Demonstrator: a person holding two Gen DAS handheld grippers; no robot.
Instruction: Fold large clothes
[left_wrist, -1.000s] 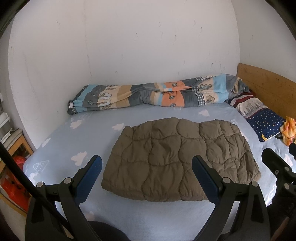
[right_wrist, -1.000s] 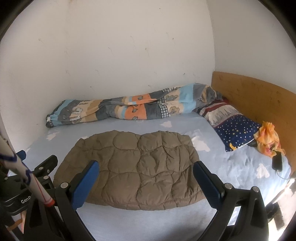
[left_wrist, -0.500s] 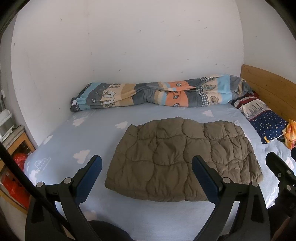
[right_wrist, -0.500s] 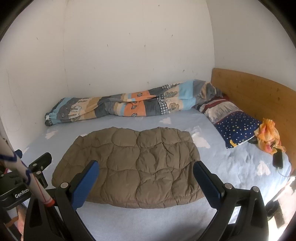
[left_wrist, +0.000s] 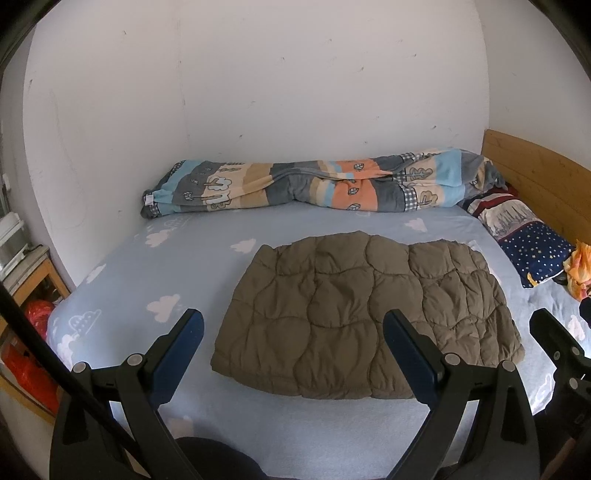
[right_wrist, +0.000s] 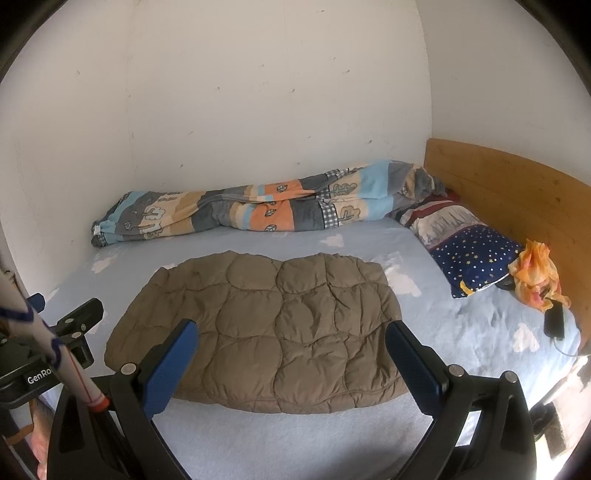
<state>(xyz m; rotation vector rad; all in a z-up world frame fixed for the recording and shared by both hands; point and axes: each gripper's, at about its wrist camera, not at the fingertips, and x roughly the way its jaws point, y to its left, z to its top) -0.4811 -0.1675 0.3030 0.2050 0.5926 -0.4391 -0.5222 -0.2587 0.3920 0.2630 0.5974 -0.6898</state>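
a: where's the brown quilted jacket (left_wrist: 364, 317) lying?

b: flat on the bed (left_wrist: 177, 266), mid-mattress, already folded into a rough rectangle. its long axis runs 9 to 3 o'clock across both views.

a: and the fingers?

b: both pairs spread wide, holding nothing. the left gripper (left_wrist: 293, 345) hangs off the near edge with the jacket at 12 to 1 o'clock of it. the right gripper (right_wrist: 291, 354) has the jacket at 12 o'clock, its near hem showing between the two blue fingers (right_wrist: 171, 365).

a: which is nearer which end?

b: i'd judge the left one nearer the 9 o'clock end, the right one nearer the 3 o'clock end. each could take its own corner of the near hem.

a: anything in the way?

b: no. the rolled patterned duvet (left_wrist: 314, 182) sits at 12 o'clock by the wall, the starry pillow (right_wrist: 472, 258) at 2 o'clock, both well apart from the jacket.
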